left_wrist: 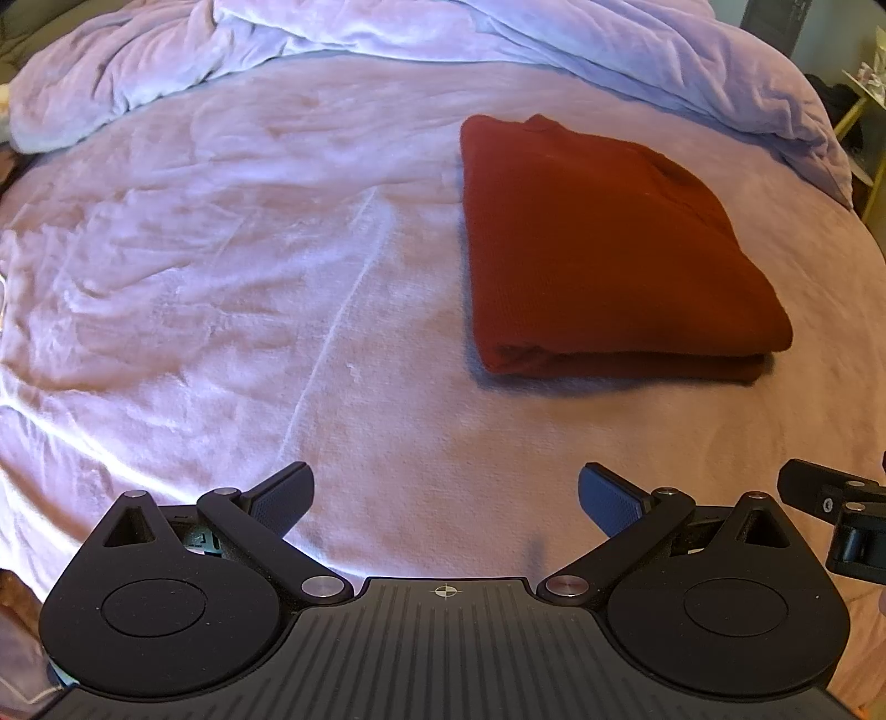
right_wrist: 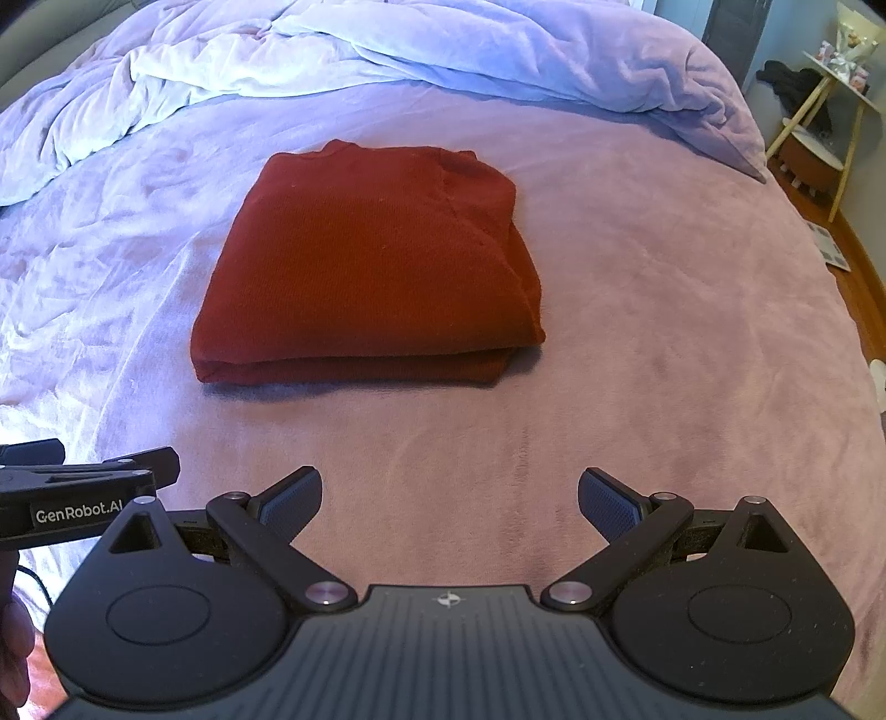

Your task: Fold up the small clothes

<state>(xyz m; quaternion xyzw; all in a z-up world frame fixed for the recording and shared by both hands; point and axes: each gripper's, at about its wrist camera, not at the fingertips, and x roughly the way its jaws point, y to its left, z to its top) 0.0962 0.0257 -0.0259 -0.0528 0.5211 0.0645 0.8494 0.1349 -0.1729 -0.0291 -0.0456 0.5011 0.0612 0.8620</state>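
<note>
Hovering side by side, both tools (left_wrist: 446, 501) (right_wrist: 449, 504) agape before folded garment (right_wrist: 365, 266).

This is a bedroom in a home. A wide bed (right_wrist: 637, 343) with a plush lilac cover fills both views, and a rumpled pale duvet (right_wrist: 387, 50) is bunched along the bed's far side. To the right of the bed stands a small light-legged side table (right_wrist: 830, 105) on a wooden floor (right_wrist: 861, 277).
</note>
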